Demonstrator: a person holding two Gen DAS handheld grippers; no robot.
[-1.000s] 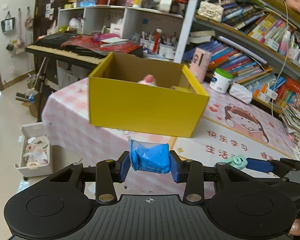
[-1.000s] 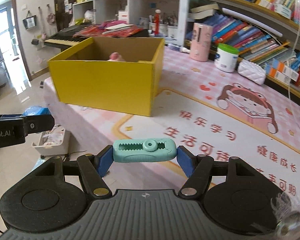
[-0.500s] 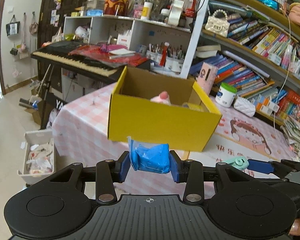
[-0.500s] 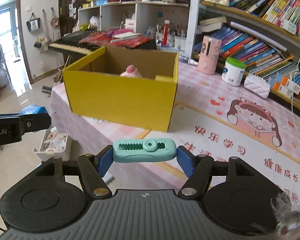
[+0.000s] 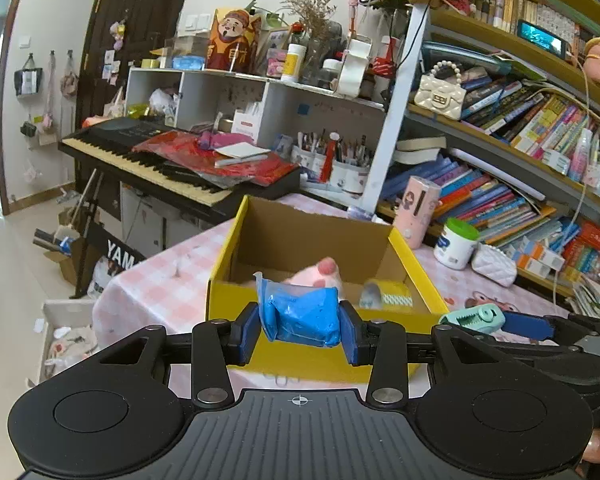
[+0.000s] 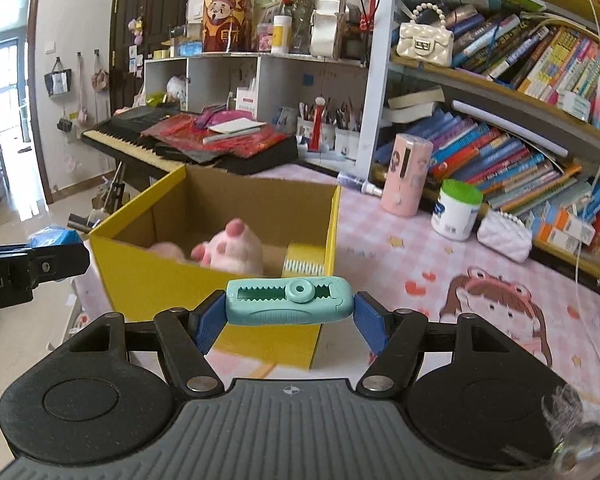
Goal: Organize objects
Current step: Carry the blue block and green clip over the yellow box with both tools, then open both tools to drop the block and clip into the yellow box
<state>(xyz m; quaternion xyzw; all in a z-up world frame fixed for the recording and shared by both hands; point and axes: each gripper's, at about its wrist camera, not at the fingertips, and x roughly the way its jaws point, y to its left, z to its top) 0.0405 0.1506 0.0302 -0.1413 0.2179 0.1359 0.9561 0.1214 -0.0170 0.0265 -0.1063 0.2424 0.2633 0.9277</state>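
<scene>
Left gripper (image 5: 299, 330) is clamped on a blue packet (image 5: 300, 314), right gripper (image 6: 288, 316) is clamped on a teal clip (image 6: 286, 300), both held just in front of the yellow box (image 6: 140, 276). Right view looks deeper into the box: pink plush (image 6: 232, 250) and a yellow roll (image 6: 304, 262). Left view half-hides the plush behind the packet.

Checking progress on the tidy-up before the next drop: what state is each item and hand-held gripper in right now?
Left hand-held gripper: shut on the blue packet.
Right hand-held gripper: shut on the teal clip.
Yellow box: open-topped, on the table.
Pink plush toy: lying inside the box.
Tape roll: inside the box, by its right wall.
</scene>
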